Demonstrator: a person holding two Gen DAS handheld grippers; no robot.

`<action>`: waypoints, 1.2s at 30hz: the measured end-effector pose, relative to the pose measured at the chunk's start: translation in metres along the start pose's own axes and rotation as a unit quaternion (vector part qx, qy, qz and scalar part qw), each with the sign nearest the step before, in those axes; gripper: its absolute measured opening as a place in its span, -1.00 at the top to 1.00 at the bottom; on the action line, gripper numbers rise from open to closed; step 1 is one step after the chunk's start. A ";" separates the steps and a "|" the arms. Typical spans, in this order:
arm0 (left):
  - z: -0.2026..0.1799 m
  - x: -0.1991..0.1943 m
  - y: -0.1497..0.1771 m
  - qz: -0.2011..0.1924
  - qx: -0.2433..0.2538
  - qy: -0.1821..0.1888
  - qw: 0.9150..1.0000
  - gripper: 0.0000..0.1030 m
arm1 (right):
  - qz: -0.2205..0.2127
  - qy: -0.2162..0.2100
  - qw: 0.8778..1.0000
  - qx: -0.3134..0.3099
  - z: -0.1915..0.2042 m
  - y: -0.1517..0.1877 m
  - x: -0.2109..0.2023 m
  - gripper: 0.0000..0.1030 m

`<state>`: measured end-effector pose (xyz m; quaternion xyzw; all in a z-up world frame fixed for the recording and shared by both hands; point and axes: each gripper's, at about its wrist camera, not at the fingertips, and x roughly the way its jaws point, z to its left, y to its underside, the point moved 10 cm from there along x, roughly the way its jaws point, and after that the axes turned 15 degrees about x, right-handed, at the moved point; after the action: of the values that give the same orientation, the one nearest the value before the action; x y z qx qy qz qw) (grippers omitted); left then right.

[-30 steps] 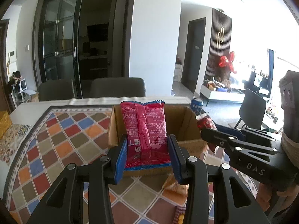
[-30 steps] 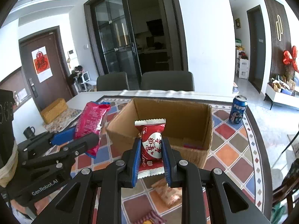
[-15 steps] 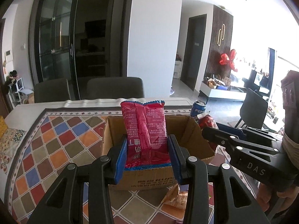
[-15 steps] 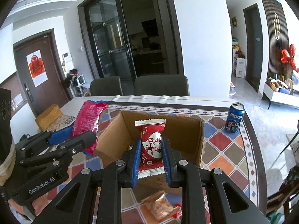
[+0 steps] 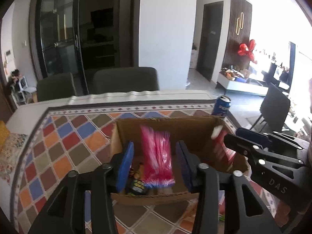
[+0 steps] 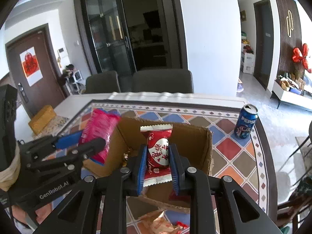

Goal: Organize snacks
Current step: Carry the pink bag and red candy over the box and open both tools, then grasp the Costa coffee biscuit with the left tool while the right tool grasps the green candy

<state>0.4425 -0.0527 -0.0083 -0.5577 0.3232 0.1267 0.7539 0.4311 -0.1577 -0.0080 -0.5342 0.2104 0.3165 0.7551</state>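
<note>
**Both packets over the open box, left grip let go**

Nearest me, my left gripper [image 5: 155, 165] has its blue-padded black jaws standing apart, and they have just been opening; the pink foil snack packet [image 5: 157, 156] sits between them as a streaked blur, clear of both pads, over the open top of the brown cardboard box [image 5: 156, 196]. My right gripper [image 6: 157, 165] has also just been easing wider, though its pads look as if they touch the sides of the red and white wrapped candy [image 6: 158, 153]; I cannot tell how firmly. That candy stands upright above the box's mouth, near its right wall.

On the patterned cloth at the near edge of the table, below the right gripper, lies a crumpled orange and white wrapper [image 6: 158, 225] beside a small red one; neither is touched.

Inside the box I make out a dark packet with yellow print [image 5: 137, 183] on the floor near the front wall, and something red against the right wall, too blurred to name.

The box stands on the diamond-patterned multicoloured tablecloth [image 6: 230, 148], roughly mid-table. Beyond it, by the far right corner of the table, a blue Pepsi can [image 6: 246, 123] stands upright, well apart from the box. At the far left corner rests a yellow woven box [image 6: 42, 118]. Two dark chairs [image 6: 161, 81] are pushed up to the table's far edge.
</note>
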 end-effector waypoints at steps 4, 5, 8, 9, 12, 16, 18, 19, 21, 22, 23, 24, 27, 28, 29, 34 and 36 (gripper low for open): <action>-0.002 -0.013 0.004 -0.009 0.005 -0.003 1.000 0.04 | -0.005 0.019 1.000 -0.001 -0.006 0.004 -0.004 0.36; -0.003 -0.018 0.005 -0.011 0.010 -0.008 1.000 0.04 | -0.006 0.020 1.000 0.000 -0.007 0.006 -0.008 0.36; -0.012 -0.032 0.009 -0.022 0.018 -0.005 1.000 -0.06 | -0.012 0.015 1.000 0.002 -0.007 0.013 -0.020 0.36; -0.015 -0.036 0.010 -0.024 0.020 -0.003 1.000 -0.06 | -0.015 0.013 1.000 0.002 -0.007 0.015 -0.024 0.36; -0.024 -0.048 0.015 -0.027 0.025 0.000 0.999 -0.07 | -0.023 0.010 1.000 0.005 -0.008 0.021 -0.038 0.36; -0.040 -0.061 0.026 -0.024 0.036 0.007 0.999 -0.18 | -0.026 0.013 0.999 0.019 -0.016 0.035 -0.058 0.36; -0.047 -0.066 0.032 -0.021 0.038 0.011 0.999 -0.18 | -0.028 0.017 0.999 0.020 -0.020 0.041 -0.064 0.36; -0.051 -0.068 0.036 -0.020 0.038 0.016 0.999 -0.18 | -0.028 0.020 0.999 0.022 -0.023 0.045 -0.068 0.36; -0.058 -0.072 0.043 -0.017 0.040 0.021 0.999 -0.18 | -0.022 0.021 0.999 0.032 -0.028 0.055 -0.074 0.36; -0.062 -0.073 0.047 -0.015 0.042 0.024 0.999 -0.19 | -0.019 0.020 0.999 0.035 -0.030 0.058 -0.075 0.36; -0.067 -0.074 0.051 -0.013 0.044 0.026 0.999 -0.19 | -0.016 0.020 0.999 0.039 -0.033 0.063 -0.078 0.36; -0.070 -0.075 0.055 -0.011 0.045 0.029 0.999 -0.20 | -0.014 0.020 0.999 0.041 -0.035 0.067 -0.080 0.35; -0.080 -0.077 0.066 -0.006 0.048 0.037 0.998 -0.25 | -0.010 0.022 0.999 0.046 -0.042 0.079 -0.084 0.18; -0.082 -0.077 0.070 -0.003 0.050 0.039 0.998 -0.25 | -0.009 0.024 0.999 0.047 -0.044 0.083 -0.085 0.18; -0.085 -0.076 0.074 0.001 0.052 0.041 0.998 -0.25 | -0.007 0.027 0.998 0.048 -0.047 0.088 -0.086 0.18; -0.100 -0.070 0.096 0.023 0.056 0.056 0.997 -0.25 | 0.009 0.035 0.998 0.057 -0.057 0.111 -0.083 0.18; -0.105 -0.067 0.105 0.034 0.055 0.063 0.996 -0.25 | 0.017 0.038 0.997 0.062 -0.061 0.120 -0.080 0.18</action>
<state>0.2976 -0.1023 -0.0640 -0.5108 0.3954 0.0991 0.7569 0.2908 -0.2079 -0.0573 -0.4943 0.2671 0.2953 0.7728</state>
